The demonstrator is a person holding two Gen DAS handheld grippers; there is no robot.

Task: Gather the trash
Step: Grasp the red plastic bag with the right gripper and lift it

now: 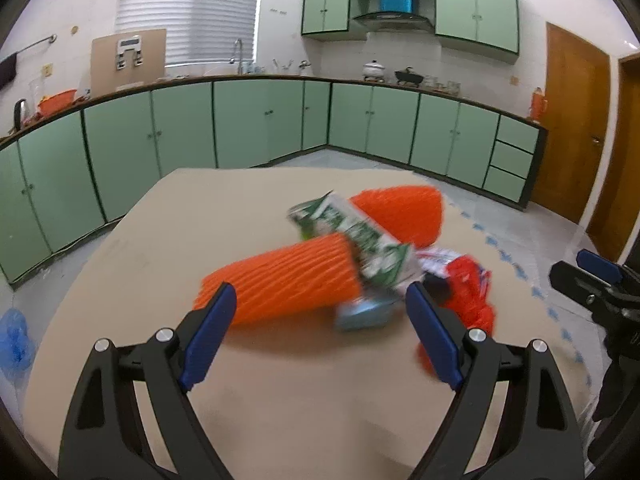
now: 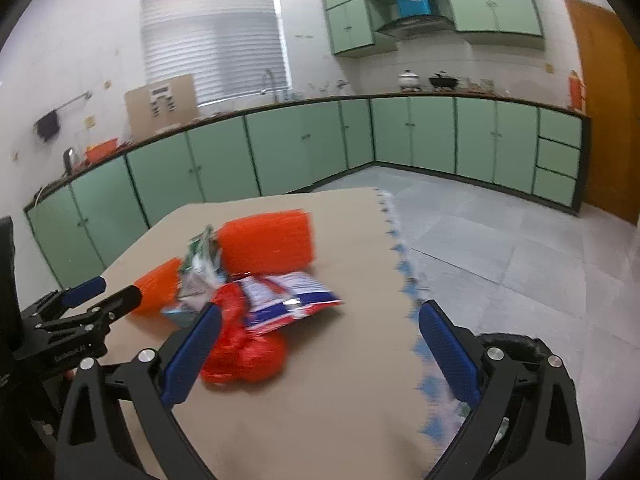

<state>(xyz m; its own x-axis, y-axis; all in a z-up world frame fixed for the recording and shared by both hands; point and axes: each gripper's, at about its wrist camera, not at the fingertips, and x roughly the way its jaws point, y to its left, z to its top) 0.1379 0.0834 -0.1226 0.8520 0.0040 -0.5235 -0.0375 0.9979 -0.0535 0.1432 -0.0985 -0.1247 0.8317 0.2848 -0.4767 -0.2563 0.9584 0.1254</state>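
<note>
The trash sits in one heap on a sheet of brown cardboard [image 1: 160, 240] that covers the work surface. Nearest the left gripper [image 1: 320, 300] lies a ribbed orange foam sleeve [image 1: 280, 280], and a second orange foam sleeve [image 1: 404, 212] rests behind it. A crumpled green-and-white wrapper [image 1: 360, 240] lies across the two, touching both. Just right of the near sleeve are a red mesh net [image 2: 244, 344] and a red, white and blue snack bag [image 2: 292, 292], the bag lying partly on the net. A small pale-blue item, too blurred to name, sits beside the near sleeve's end.

The left gripper's jaws are wide apart, holding nothing, facing the near sleeve. The right gripper [image 2: 320, 320] also has its jaws spread and empty, its left finger [image 2: 192, 352] beside the net.
</note>
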